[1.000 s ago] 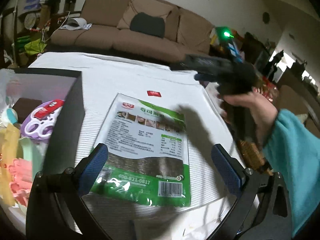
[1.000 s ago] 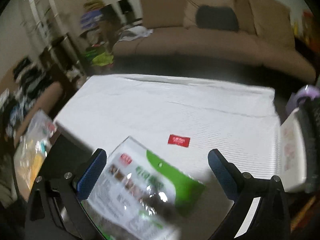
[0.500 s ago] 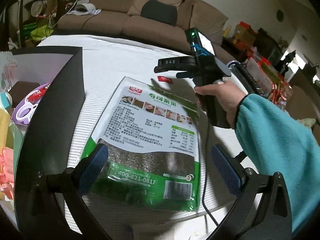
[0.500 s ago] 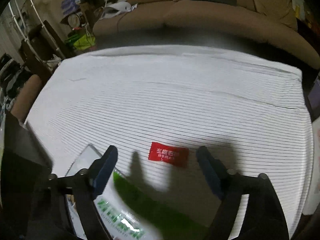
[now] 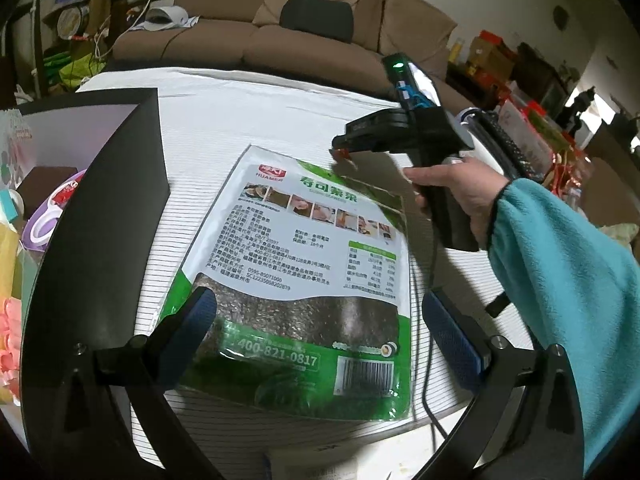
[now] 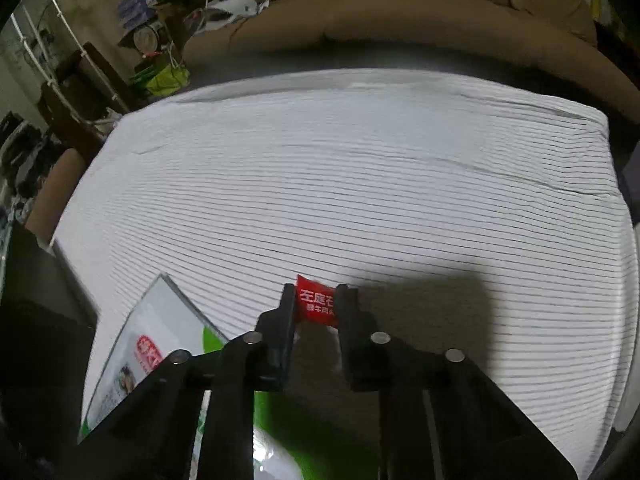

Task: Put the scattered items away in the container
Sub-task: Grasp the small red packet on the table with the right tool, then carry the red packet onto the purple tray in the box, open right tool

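A small red packet [image 6: 310, 305] sits on the striped white cloth between the fingers of my right gripper [image 6: 316, 300], whose jaws are closing and pinching it from both sides. Seen from the left wrist view, the right gripper [image 5: 340, 148] touches down just beyond the far edge of a large green-and-white seaweed bag [image 5: 304, 256]. That bag lies flat on the table. My left gripper [image 5: 320, 332] hovers open over the bag's near end, holding nothing. The black container [image 5: 120, 184] stands at the left with several items inside.
A hand in a teal sleeve [image 5: 560, 264] holds the right gripper, its cable trailing over the table's right edge. A purple-and-white item [image 5: 44, 224] lies in the container. A brown sofa [image 5: 320, 40] runs behind the table [image 6: 360, 184]. Cluttered shelves stand at the far left.
The right gripper came down past the seaweed bag to the red packet, and its fingers went from wide apart to closed on it. The left gripper sank slightly over the bag.
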A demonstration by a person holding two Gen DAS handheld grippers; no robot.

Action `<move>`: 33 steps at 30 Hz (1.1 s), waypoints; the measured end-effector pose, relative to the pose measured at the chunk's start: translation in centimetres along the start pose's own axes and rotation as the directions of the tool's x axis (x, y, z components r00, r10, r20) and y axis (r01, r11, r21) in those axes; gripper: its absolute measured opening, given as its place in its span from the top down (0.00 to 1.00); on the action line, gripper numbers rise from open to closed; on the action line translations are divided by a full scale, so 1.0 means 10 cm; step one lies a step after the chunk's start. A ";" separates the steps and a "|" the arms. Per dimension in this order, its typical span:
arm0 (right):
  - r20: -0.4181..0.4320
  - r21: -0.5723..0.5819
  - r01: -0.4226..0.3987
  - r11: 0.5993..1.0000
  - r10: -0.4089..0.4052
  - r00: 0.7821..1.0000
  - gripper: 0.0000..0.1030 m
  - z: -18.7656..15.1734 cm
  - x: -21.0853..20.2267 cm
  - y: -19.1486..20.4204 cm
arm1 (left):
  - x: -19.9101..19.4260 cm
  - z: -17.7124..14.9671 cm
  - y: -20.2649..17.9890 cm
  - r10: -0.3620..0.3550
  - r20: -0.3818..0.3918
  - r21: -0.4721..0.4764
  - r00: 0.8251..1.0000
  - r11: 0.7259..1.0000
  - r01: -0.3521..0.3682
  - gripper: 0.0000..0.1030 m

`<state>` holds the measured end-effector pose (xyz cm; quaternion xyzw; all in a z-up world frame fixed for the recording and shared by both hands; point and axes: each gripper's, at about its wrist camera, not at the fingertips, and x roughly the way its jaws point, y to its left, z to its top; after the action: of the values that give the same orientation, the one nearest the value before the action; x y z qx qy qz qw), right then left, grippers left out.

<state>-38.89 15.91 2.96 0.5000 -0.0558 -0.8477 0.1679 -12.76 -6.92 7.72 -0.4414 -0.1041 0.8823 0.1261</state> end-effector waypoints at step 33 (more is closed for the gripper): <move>-0.044 -0.200 0.179 0.963 -0.192 0.980 0.61 -0.04 0.32 0.46 | -0.17 0.07 0.19 -0.078 0.026 -0.102 0.997 0.992 0.080 0.00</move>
<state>-38.88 10.59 1.32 0.5106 0.0800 -0.8449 0.1377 -12.61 -9.35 8.88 -0.4333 -0.1682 0.8748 0.1368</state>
